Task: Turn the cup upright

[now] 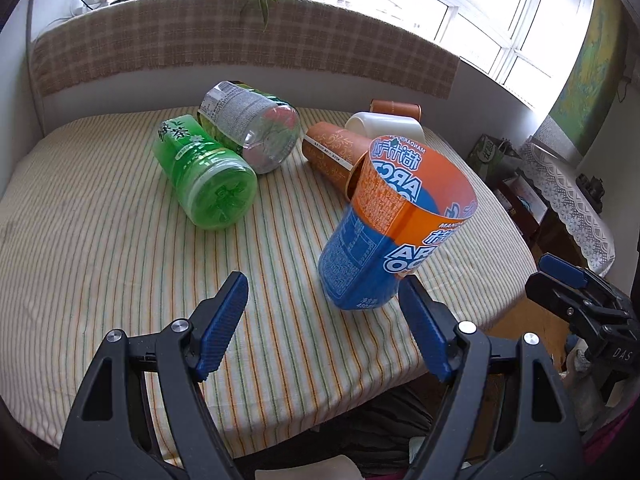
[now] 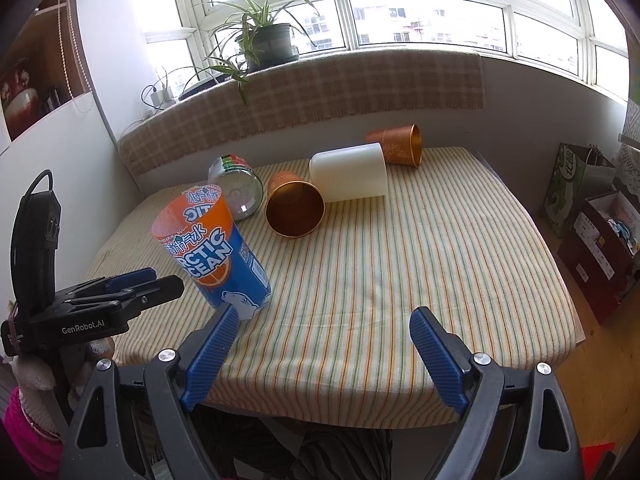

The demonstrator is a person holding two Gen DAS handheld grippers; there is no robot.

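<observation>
Left tool (image 1: 322, 294) gapes just left of upright cup (image 1: 384, 232).

- A lived-in home room, set by a wide multi-pane window (image 2: 400, 20) across the top of the right wrist view, with apartment blocks visible outside.
- A potted spider plant (image 2: 264, 40) stands on the sill, upper centre; chargers and cables (image 2: 158, 94) sit at the sill's left end.
- A checked woven cloth (image 2: 320, 96) drapes over the ledge below the window.
- A small table under a striped tablecloth (image 2: 400, 280) fills the middle.
- At right: a green paper shopping bag (image 2: 576, 184), an open cardboard box (image 2: 600, 248), and lace-trimmed furniture (image 1: 568, 200).
</observation>
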